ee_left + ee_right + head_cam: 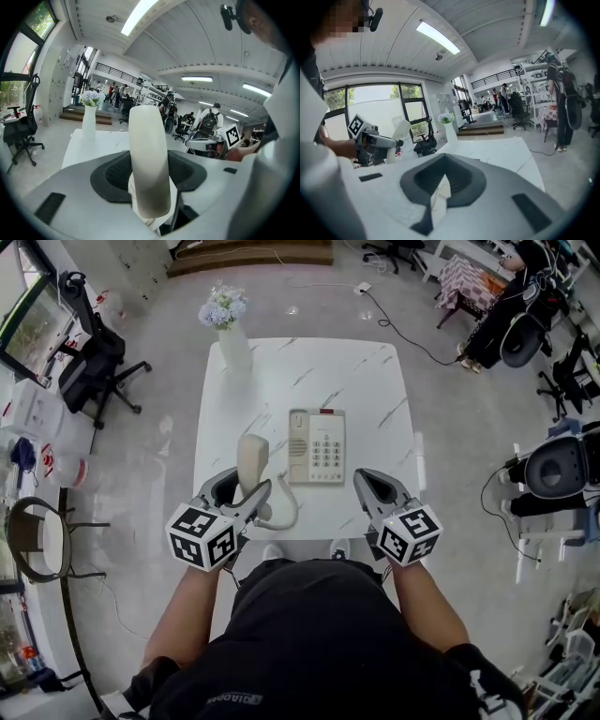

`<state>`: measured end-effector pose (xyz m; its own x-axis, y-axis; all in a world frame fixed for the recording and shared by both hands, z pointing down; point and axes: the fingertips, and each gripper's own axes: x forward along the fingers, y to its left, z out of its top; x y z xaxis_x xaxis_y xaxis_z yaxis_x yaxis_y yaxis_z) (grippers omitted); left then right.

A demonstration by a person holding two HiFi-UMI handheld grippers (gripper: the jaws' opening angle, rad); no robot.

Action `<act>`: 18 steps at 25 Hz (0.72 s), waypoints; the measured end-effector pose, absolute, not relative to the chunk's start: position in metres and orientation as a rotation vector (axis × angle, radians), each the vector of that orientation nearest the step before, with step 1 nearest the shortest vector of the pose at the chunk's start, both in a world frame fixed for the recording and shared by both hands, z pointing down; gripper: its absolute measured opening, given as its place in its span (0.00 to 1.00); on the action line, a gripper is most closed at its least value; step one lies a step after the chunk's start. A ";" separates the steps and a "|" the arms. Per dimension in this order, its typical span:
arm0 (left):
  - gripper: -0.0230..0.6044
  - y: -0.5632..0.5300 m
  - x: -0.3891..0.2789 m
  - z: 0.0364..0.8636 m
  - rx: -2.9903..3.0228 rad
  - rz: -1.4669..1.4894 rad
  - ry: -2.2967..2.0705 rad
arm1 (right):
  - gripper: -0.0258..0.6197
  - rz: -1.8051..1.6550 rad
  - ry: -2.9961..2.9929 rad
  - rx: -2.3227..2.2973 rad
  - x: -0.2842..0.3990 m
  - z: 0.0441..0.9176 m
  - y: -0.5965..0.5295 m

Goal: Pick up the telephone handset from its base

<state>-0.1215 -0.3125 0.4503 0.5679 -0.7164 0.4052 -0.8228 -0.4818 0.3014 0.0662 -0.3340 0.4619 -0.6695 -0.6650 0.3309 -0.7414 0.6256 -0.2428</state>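
Note:
The cream telephone handset (251, 460) stands upright off its base, and my left gripper (246, 495) is shut on its lower part. In the left gripper view the handset (149, 159) fills the middle between the grey jaws of the left gripper (150, 190). Its coiled cord (283, 516) loops toward the cream telephone base (317, 446), which lies at the table's middle with an empty cradle. My right gripper (377, 489) hovers at the base's near right corner, jaws together and empty. In the right gripper view the right gripper (440, 182) shows only table through its slit.
A white marble table (366, 381) carries a white vase of pale flowers (230, 329) at its far left corner. A black office chair (94, 362) stands to the left. More chairs and cables lie on the floor to the right.

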 end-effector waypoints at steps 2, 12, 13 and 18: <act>0.40 -0.311 -0.123 0.450 2.339 0.313 -1.240 | 0.04 0.541 -2.641 1.159 0.065 0.463 -0.332; 0.40 -0.314 -0.116 0.439 2.377 0.328 -1.226 | 0.04 0.556 -2.642 1.165 0.066 0.463 -0.331; 0.40 -0.314 -0.115 0.438 2.380 0.329 -1.224 | 0.04 0.560 -2.642 1.167 0.067 0.463 -0.331; 0.40 -0.312 -0.116 0.438 2.384 0.329 -1.224 | 0.04 0.558 -2.639 1.164 0.067 0.465 -0.328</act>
